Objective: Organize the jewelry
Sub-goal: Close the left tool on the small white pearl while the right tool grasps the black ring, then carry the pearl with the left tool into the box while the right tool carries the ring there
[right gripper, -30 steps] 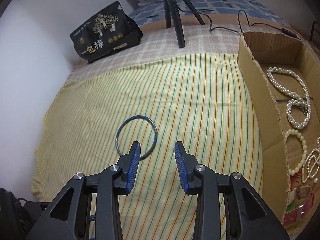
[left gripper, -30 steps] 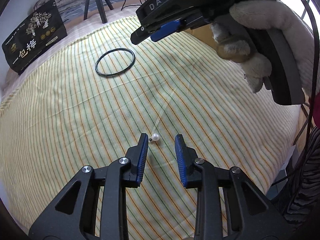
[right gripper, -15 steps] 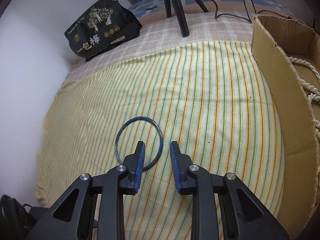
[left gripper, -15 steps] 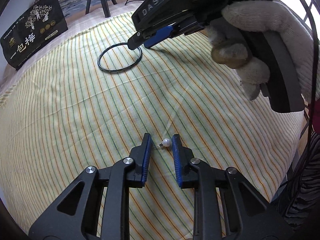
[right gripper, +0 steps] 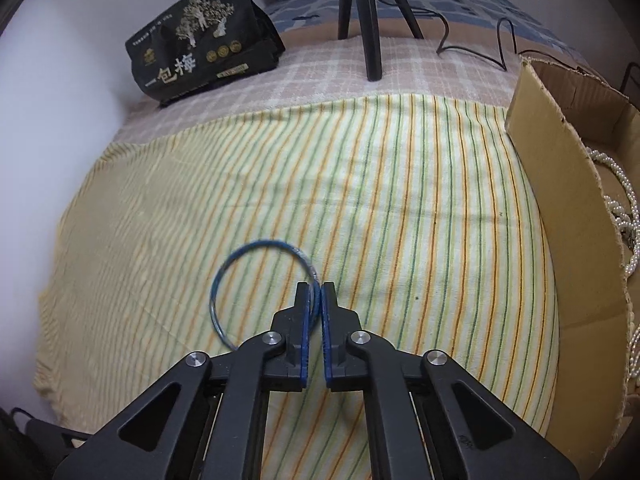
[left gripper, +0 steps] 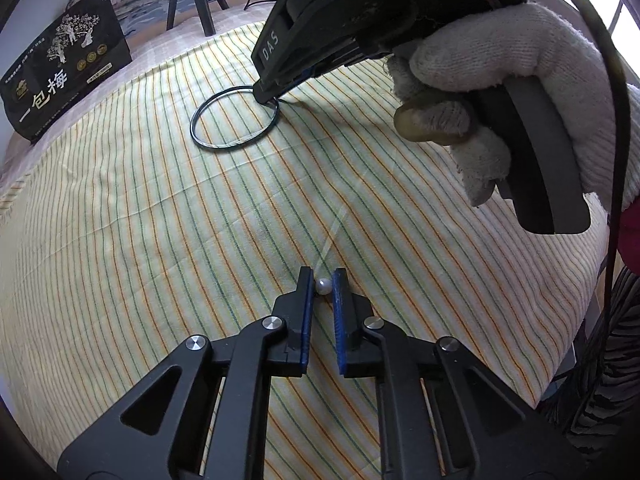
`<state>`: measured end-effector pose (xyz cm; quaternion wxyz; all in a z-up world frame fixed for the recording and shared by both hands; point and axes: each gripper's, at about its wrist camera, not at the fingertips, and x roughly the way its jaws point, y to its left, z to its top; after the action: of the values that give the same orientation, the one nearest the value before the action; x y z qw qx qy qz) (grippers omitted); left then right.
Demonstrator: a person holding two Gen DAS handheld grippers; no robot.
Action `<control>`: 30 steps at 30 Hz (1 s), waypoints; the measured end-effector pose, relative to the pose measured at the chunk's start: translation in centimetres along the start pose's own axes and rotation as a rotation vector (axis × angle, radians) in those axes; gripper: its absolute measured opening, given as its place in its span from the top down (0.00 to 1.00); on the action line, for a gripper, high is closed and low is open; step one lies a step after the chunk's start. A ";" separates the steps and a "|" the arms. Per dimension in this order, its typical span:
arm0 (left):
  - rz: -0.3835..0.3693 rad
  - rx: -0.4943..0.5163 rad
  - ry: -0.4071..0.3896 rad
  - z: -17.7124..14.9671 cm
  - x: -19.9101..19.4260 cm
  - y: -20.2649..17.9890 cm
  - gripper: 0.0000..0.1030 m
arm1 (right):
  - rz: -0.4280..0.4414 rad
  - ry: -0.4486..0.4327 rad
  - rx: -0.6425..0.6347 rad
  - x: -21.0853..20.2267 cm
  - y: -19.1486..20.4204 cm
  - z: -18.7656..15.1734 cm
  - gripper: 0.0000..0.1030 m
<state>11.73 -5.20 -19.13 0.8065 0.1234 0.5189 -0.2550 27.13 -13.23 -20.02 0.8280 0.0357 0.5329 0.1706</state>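
Note:
A small pearl earring (left gripper: 323, 286) lies on the striped yellow cloth (left gripper: 160, 220), and my left gripper (left gripper: 322, 285) is shut on it at the fingertips. A thin blue bangle (right gripper: 256, 248) lies flat on the same cloth. My right gripper (right gripper: 316, 300) is shut on the bangle's near right rim. In the left wrist view the bangle (left gripper: 212, 144) lies at the far middle, with the right gripper (left gripper: 270, 96) pinching its right edge.
A cardboard box (right gripper: 560, 184) at the right holds pearl necklaces (right gripper: 624, 208). A black printed pouch (right gripper: 200, 64) and a black tripod (right gripper: 368, 20) stand at the far side. The gloved hand (left gripper: 500, 80) on the right gripper fills the upper right of the left wrist view.
Both grippers have moved forward and closed: the left onto the pearl earring, the right onto the bangle's rim.

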 end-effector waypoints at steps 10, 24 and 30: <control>0.001 -0.037 -0.034 -0.5 -2.3 0.6 0.93 | 0.023 -0.082 -0.023 -3.7 1.4 0.8 0.98; 0.008 -0.068 -0.116 0.5 -5.7 0.3 0.93 | -0.003 -0.204 -0.080 -11.0 1.8 0.0 0.98; -0.008 -0.078 -0.172 2.3 -7.3 -0.4 0.93 | -0.004 -0.263 -0.069 -14.6 0.3 -0.6 0.98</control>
<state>10.87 -4.50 -11.56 0.8513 0.0672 0.4578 -0.2475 21.07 -17.66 -7.51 0.8918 0.0284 0.4136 0.1812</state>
